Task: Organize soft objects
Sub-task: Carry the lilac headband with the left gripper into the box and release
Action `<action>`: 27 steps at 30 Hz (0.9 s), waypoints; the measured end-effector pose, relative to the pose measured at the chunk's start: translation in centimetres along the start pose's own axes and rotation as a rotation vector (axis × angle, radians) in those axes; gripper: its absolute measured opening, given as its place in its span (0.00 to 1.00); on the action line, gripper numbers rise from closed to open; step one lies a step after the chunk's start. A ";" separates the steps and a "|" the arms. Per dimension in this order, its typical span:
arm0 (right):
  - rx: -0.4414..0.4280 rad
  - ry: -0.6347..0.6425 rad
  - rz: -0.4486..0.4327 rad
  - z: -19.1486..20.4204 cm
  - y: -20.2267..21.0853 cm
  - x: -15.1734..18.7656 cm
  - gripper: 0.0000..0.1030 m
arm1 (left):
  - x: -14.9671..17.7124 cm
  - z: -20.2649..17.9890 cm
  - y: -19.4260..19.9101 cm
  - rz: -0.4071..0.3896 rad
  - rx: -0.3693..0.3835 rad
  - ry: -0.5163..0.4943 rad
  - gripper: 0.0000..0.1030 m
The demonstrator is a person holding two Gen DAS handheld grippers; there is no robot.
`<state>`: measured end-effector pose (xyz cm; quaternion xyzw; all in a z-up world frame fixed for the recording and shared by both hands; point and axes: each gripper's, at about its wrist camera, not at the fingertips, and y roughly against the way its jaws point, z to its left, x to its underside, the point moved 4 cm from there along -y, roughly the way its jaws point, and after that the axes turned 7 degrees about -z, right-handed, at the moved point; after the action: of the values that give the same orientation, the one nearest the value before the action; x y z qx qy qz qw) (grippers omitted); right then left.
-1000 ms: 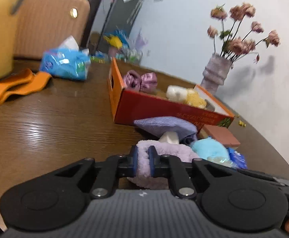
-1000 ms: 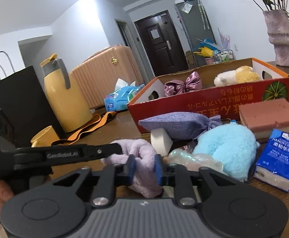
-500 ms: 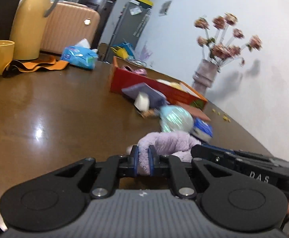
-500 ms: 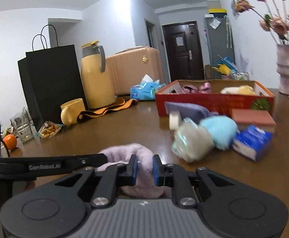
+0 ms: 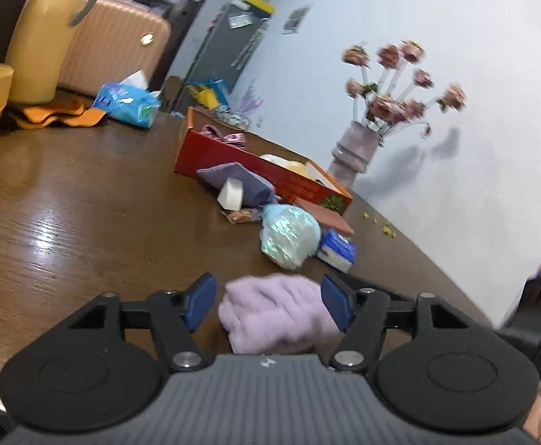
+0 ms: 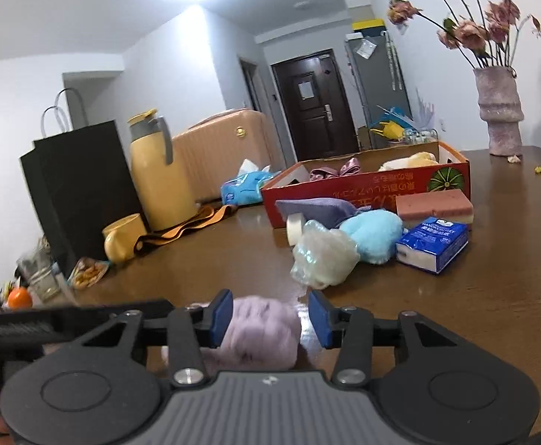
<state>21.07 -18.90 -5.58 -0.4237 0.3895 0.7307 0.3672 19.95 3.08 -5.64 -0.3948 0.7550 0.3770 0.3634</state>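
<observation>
Both grippers stand wide open around the same thing: the left gripper (image 5: pixel 268 306) has its blue pads spread with the lilac fluffy cloth (image 5: pixel 278 313) lying loose between them, and the right gripper (image 6: pixel 269 319) brackets that cloth (image 6: pixel 261 330) from the other side, its pads also apart and gripping nothing. Whether any pad brushes the pile I cannot tell, since the fabric is blurred. The cloth sits bunched on the near part of the wooden table (image 5: pixel 66 200), well apart from the other goods. Beyond it lies a crinkly pale bundle in shiny wrap (image 6: pixel 324 256), then a blue plush piece (image 6: pixel 372 235), a blue tissue pack (image 6: pixel 433 243), a pink sponge block (image 6: pixel 433 205) and a grey-purple pouch (image 6: pixel 318 209), all clustered against the red cardboard box (image 6: pixel 367 191), which already holds a satin bow and a yellowish soft item. To my eye the step in hand is tidying this cloth, perhaps folding it or regripping it for the box. To do it well, each gripper should take a separate edge low and deep, not just the fluff tips, which would slip; the two should close at about the same time and lift together so the cloth does not sag or drag across the table into the bundle ahead.
</observation>
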 end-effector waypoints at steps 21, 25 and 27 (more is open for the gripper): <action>0.002 -0.012 -0.055 -1.0 -0.9 -3.8 0.20 | -4.2 -3.7 -4.6 0.049 0.059 -0.081 0.19; 0.006 0.049 -0.160 -4.2 -2.5 -12.2 0.20 | -11.3 -7.4 -10.1 0.006 0.148 -0.084 0.19; 0.029 0.072 -0.160 -6.7 -4.9 -15.8 0.20 | -13.7 -9.0 -14.3 0.016 0.149 -0.105 0.19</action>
<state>33.44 -25.99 5.21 -0.4742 0.3779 0.6776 0.4162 35.97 -5.99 6.02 -0.3404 0.7639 0.3430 0.4277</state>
